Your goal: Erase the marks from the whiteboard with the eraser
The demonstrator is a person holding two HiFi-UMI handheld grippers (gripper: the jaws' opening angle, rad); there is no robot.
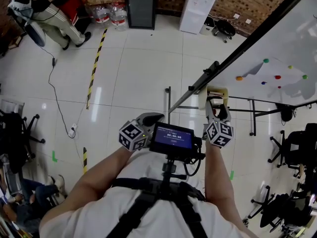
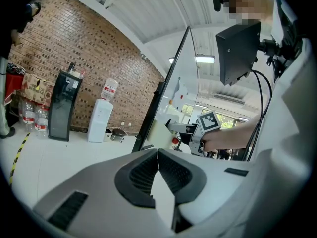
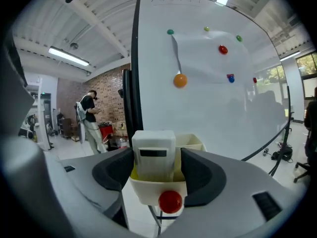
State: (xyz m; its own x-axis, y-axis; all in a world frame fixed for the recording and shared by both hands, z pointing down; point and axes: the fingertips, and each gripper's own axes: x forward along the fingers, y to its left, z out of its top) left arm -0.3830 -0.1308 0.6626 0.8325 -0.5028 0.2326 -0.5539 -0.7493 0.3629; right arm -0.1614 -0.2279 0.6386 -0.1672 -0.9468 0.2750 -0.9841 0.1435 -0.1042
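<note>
Left gripper (image 1: 152, 118) held low in front of my chest, beside the small screen (image 1: 172, 137) on my harness. Its own view shows the jaws brought together tip to tip, nothing between them (image 2: 157, 155). Right gripper (image 1: 217, 106) is up at the near edge of the whiteboard (image 1: 292, 48), at the cream tray (image 1: 217, 90) fixed there. The eraser (image 3: 153, 155), white with a dark slot on its face, stands upright in the tray's left compartment (image 3: 146, 191), right between the right gripper's (image 3: 157, 163) jaws. Those jaws stand apart, one on each side of it: the left pad (image 3: 119, 170) sits at the eraser's edge, and a sliver of tray shows between the eraser and the right pad. I see no firm clamp. A red magnet (image 3: 171, 201) sits on the tray's front wall. On the board (image 3: 208, 113) above: an orange magnet (image 3: 180, 80), a green one (image 3: 170, 32), a red one (image 3: 223, 49), a blue one (image 3: 231, 78). A person (image 3: 89, 119) stands far off by the brick wall (image 3: 106, 90). White tiled floor (image 1: 133, 73) below.
</note>
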